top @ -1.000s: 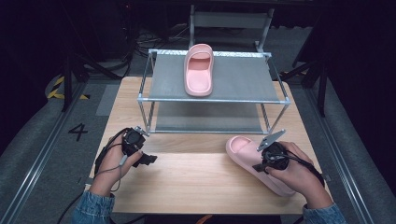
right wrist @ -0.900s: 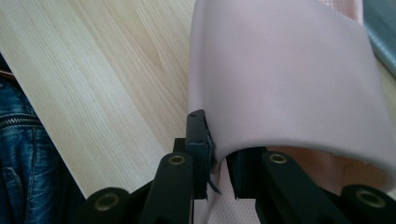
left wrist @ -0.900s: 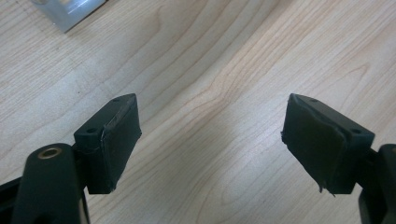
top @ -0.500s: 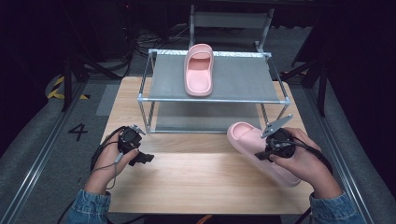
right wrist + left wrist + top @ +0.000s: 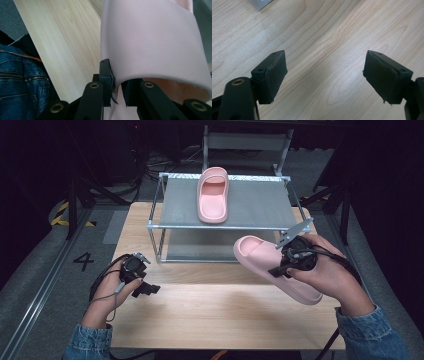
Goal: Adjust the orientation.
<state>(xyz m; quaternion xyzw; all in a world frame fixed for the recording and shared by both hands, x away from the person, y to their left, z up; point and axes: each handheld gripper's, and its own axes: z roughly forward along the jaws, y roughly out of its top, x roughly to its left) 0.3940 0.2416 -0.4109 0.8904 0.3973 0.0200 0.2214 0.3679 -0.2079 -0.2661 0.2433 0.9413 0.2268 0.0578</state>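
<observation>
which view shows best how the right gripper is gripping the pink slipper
The right gripper view: the right gripper has its jaws shut on the edge of the strap of the held slipper. The high view shows that slipper whole, lifted before the rack, but the hand hides the grip. The left gripper view shows bare table.

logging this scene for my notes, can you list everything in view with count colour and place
slippers: 2, pink; one on the rack's top shelf, one held by its strap in the right gripper, near the rack's front right
rack: 1, metal frame with grey shelves; far half of the table
table: 1, light wood; centre
floor marking "4": 1, black; left of the table
left gripper: 1, black, jaws open above bare table
right gripper: 1, black, jaws shut on the slipper strap
sleeves: 2, blue denim; bottom corners
</observation>
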